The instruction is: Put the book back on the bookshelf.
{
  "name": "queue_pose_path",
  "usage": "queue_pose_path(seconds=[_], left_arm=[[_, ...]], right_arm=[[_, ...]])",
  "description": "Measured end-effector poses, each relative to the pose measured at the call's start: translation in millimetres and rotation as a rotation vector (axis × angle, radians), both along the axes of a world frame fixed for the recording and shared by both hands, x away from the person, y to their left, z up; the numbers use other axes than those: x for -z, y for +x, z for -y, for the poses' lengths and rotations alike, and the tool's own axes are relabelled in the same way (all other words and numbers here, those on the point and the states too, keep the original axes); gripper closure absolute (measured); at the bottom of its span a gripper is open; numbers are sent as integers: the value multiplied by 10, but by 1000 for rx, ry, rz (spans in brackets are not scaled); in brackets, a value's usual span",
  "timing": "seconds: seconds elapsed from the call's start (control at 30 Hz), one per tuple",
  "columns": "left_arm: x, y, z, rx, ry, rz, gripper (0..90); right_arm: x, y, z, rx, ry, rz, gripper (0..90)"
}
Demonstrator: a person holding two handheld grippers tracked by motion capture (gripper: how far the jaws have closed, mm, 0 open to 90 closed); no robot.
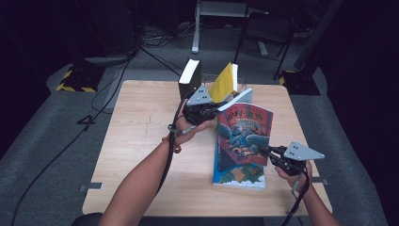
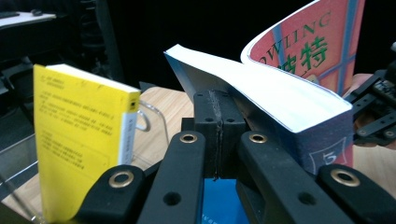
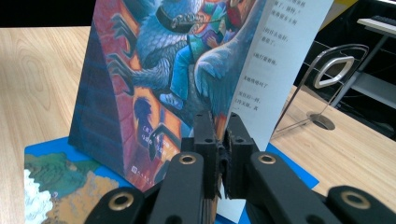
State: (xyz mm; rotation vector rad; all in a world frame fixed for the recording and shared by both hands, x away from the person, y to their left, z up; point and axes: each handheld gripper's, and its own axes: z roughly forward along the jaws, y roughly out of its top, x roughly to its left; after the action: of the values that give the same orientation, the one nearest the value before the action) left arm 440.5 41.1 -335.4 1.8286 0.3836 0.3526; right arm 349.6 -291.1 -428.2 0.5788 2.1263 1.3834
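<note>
A red-covered picture book stands partly lifted over a flat blue book at the table's right. Its front cover is raised, and my right gripper is shut on that cover's edge, with a white page beside it. In the high view the right gripper sits at the cover's lower right. My left gripper is at the book's far left corner. Its jaws are pressed together against the white page block. Whether anything thin is pinched there I cannot tell.
A yellow book leans at the table's back next to an upright black book. A clear bookend stands on the wood behind the red book. Bare tabletop lies to the left. Cables and chair legs are on the floor beyond.
</note>
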Motion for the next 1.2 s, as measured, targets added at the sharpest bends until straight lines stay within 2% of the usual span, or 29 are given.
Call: queue_pose_path(seconds=[0.1,0.3,0.4,0.47,0.57,0.67,0.83,0.93,1.03,1.17,1.2], left_arm=[[24,-53,-32,15,-22,2,890],[134,-124,-116,-1,2,13,844],[183,-102,-170,-9,-4,-5,841],[222,-89,-206,-28,-1,-13,793],[291,-60,-258,-11,0,-41,770],[369,-32,-287,6,4,-64,710],[504,2,-360,73,16,-106,599],[570,-36,-381,69,50,-119,525],[619,-92,-382,61,71,-122,494],[718,-161,-401,97,88,-141,434],[745,-181,-397,113,91,-148,390]], right_arm=[[23,-25,21,-11,-3,9,864],[51,-89,45,-28,-37,30,864],[48,-108,49,-45,-43,35,864],[39,-108,46,-47,-50,35,864],[50,-114,49,-55,-57,44,864],[53,-122,49,-65,-62,51,864],[51,-130,48,-80,-67,59,864],[52,-123,48,-88,-66,61,864],[53,-126,37,-84,-70,63,864],[52,-130,40,-87,-72,65,864],[49,-132,36,-85,-75,66,864]])
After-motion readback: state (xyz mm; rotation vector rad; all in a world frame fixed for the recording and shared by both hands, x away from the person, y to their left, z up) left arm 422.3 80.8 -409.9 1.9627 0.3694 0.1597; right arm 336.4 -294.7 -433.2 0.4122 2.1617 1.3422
